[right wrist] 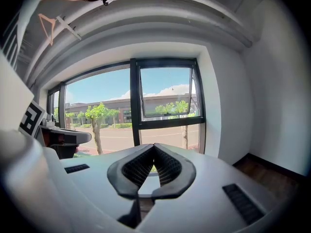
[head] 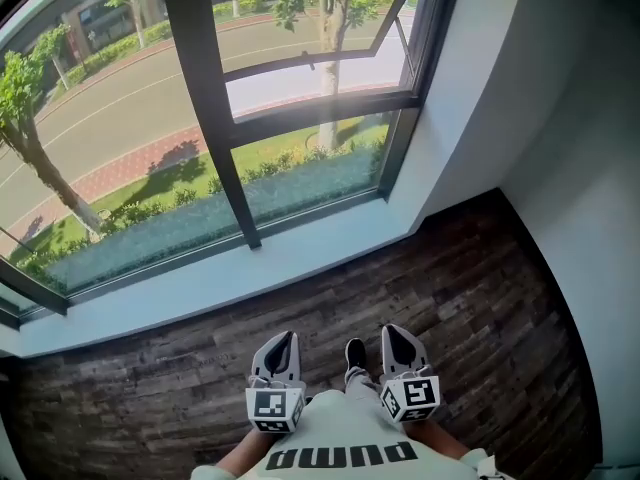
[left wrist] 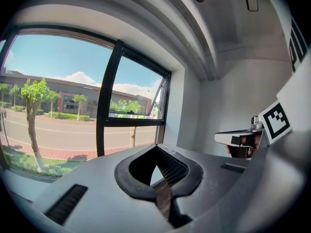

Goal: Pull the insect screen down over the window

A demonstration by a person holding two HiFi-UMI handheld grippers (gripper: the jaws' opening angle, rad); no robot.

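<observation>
window (head: 150,158) with dark frame straight ahead above a pale sill (head: 250,268), small right sash (head: 310,60) tilted outward — left gripper (head: 283,343) and right gripper (head: 397,336) side by side over wood floor (head: 470,288), jaws closed, gripping nothing

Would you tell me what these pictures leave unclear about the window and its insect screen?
Insect screen: seen in no view; the head view's top edge cuts off the top of the window.
Its pull handle: right gripper view, none distinguishable on the small upper frame.
</observation>
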